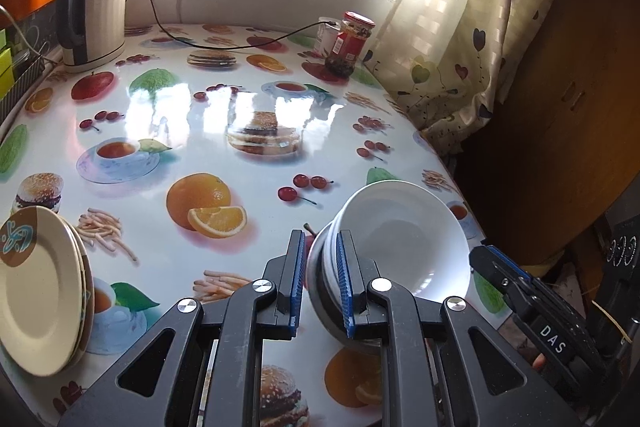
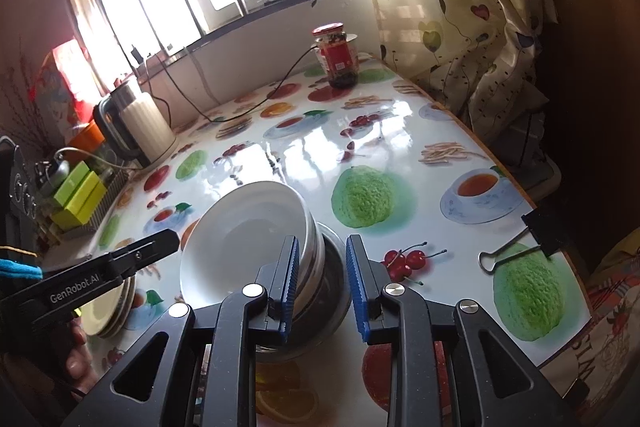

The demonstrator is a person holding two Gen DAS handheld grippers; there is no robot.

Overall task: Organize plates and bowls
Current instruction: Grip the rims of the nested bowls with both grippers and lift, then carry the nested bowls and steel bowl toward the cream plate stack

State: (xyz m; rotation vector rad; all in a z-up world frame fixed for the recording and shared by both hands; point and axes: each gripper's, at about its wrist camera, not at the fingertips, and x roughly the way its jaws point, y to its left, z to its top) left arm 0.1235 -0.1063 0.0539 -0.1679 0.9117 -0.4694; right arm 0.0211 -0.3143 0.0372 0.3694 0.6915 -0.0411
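Gripping the rim of the stacked white bowls (image 1: 400,239) from opposite sides, both tools are at the same pile. The left gripper (image 1: 320,287) has its blue pads narrowed around the near-left wall of the bowls, clenched on the rims as far as the left wrist view shows. The right gripper (image 2: 322,287) has one pad against the right-hand rims while the other stands off with a gap, so its jaws look loosened rather than biting; whether that near pad presses at all is hard to judge.

The pile sits on the table (image 1: 200,99) near its right edge, just ahead of both sets of jaws and slightly tilted, with a darker bowl at the bottom. The stack's axis runs roughly upright, so any lift has to keep it vertical or the top bowl could slide.

Well apart on the left lie the stacked plates (image 1: 44,291), nearer the left hand's side. Farther back stand a kettle (image 1: 96,3) and a red-lidded jar (image 1: 350,43).
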